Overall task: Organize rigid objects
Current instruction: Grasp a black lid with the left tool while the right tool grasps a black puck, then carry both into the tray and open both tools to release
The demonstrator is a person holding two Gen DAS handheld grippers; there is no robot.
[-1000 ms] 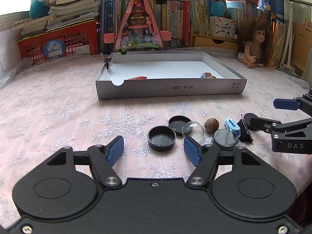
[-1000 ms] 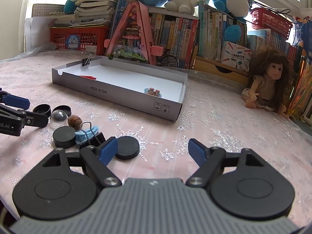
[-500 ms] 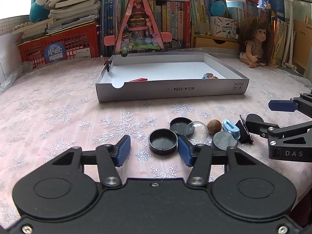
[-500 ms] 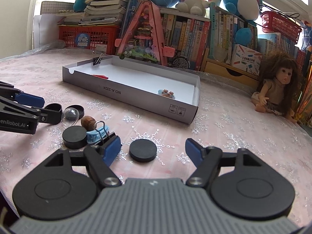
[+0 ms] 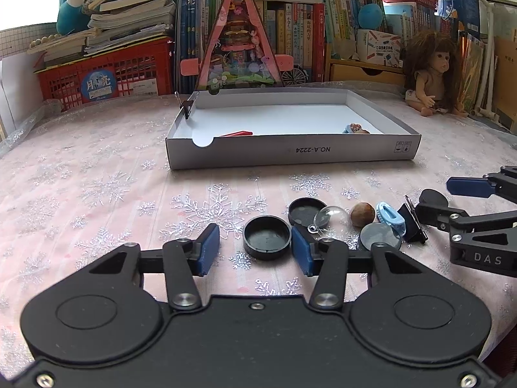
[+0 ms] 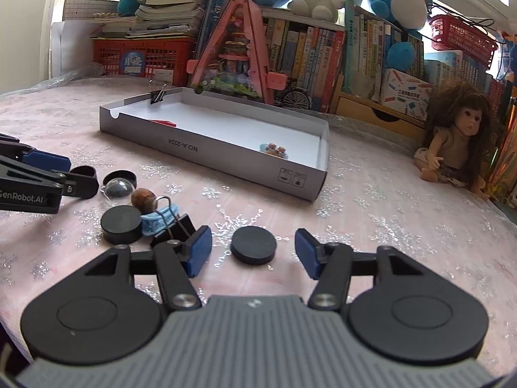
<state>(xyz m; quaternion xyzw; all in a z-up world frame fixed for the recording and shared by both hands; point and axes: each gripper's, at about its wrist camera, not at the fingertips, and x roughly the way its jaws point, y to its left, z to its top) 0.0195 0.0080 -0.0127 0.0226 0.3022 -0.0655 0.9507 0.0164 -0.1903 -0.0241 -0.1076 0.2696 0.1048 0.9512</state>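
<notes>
A black round cap (image 5: 266,237) lies hollow side up between my left gripper's (image 5: 255,250) blue pads. Its jaws are closing; the right pad is at the cap's rim and a gap shows on the left. In the right wrist view a flat black disc (image 6: 254,245) lies between my right gripper's (image 6: 253,253) closing jaws, with gaps on both sides. Each gripper shows in the other's view: right gripper (image 5: 452,198), left gripper (image 6: 69,173). A shallow grey cardboard box (image 5: 290,155) stands behind, holding a red piece (image 5: 237,134) and a small figurine (image 5: 355,128).
Between the grippers lie a second cap (image 5: 305,210), a clear dome (image 5: 331,221), a brown nut (image 5: 362,215), a blue clip (image 5: 389,216), a black binder clip (image 5: 412,223) and another disc (image 5: 379,236). A doll (image 5: 429,77), books and a red crate (image 5: 106,74) line the back.
Both grippers' jaws have narrowed. The right gripper shifted so the black disc now sits centred between its fingers. The left gripper's pads have closed in around the black cap.
</notes>
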